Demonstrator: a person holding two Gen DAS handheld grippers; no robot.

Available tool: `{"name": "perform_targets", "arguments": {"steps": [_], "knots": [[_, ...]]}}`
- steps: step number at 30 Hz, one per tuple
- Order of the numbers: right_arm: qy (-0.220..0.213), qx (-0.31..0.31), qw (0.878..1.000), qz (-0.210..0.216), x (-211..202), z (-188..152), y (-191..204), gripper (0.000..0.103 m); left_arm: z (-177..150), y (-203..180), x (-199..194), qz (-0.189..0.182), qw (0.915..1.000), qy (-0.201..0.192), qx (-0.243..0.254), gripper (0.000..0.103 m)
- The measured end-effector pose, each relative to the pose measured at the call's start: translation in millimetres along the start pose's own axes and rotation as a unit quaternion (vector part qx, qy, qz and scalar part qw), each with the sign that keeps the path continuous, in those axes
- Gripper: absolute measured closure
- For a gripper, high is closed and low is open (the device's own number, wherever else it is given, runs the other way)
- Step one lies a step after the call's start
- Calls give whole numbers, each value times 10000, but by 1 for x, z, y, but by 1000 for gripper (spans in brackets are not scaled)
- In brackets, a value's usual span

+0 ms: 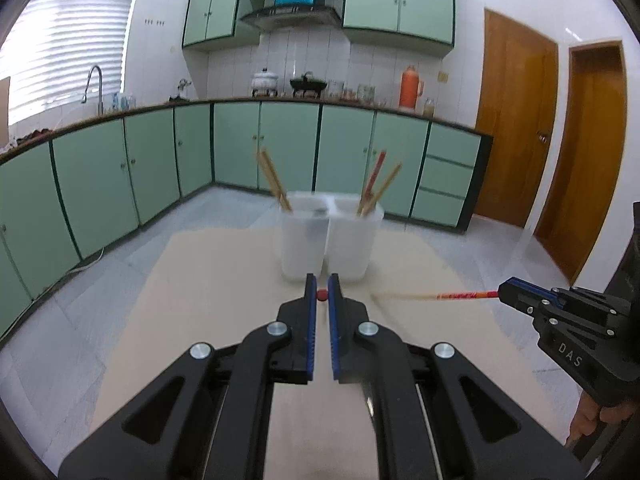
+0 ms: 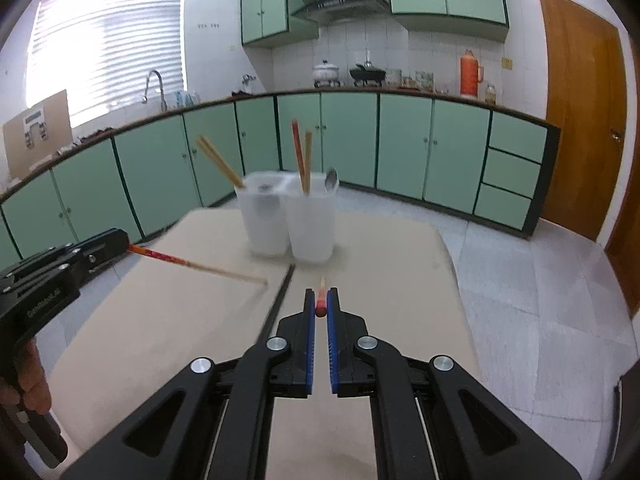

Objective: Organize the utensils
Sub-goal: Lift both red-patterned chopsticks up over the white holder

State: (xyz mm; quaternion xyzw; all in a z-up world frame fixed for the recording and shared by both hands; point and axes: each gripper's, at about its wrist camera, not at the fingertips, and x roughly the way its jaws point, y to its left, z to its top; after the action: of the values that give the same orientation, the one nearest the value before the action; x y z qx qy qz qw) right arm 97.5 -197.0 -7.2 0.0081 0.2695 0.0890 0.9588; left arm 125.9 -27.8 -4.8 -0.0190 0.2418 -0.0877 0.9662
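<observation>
Left gripper (image 1: 321,289): clenched on a red-ended chopstick (image 1: 321,295), seen end-on between the blue pads in its own view; in the right-wrist view, at the left edge, with that chopstick (image 2: 192,264) jutting right and down, its pale tip blurred just above the table.
Right gripper (image 2: 320,301): clenched on a second chopstick (image 2: 321,305), red butt end at the pads, pale tip pointing away toward the cups; in the left-wrist view, at the right edge, with the stick (image 1: 440,296) reaching left, tip blurred.
Hands: part of one under each gripper, at the frame edges.
Table (image 2: 380,264): beige, with a dark seam running from near centre toward the cups.
Cups: two white translucent ones side by side, touching or nearly so, at the far middle of the table.
Left cup (image 2: 264,216): pale chopsticks (image 2: 220,164) leaning left; something dark inside, too blurred to name.
Right cup (image 2: 312,224): one red and one pale chopstick (image 2: 302,156) standing near upright; a spoon (image 2: 331,180) at its right rim.
Beyond: green cabinets (image 1: 160,160), a counter with a faucet, pots and an orange flask (image 2: 470,74), wooden doors at right.
</observation>
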Motion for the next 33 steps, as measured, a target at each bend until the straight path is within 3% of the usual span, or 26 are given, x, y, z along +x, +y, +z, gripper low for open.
{"name": "perform_targets", "arguments": {"steps": [11,18,26,33], "knots": [[-112,52,9986,511,5,62,-11,97,52,5,6,-336,9993,-135,-14,98],[-200,-100,9980,592,6,89,-14,97,78,21,-2,-397,9990,-151,-108,98],[-590,-202,9962,607,-10,137,-27,97,125,31,-30,-403,9967,-698,-16,98],[-1077,-236,9924,554,-12,195,-31,97,167,19,-20,-311,9936,-1071,174,98]]}}
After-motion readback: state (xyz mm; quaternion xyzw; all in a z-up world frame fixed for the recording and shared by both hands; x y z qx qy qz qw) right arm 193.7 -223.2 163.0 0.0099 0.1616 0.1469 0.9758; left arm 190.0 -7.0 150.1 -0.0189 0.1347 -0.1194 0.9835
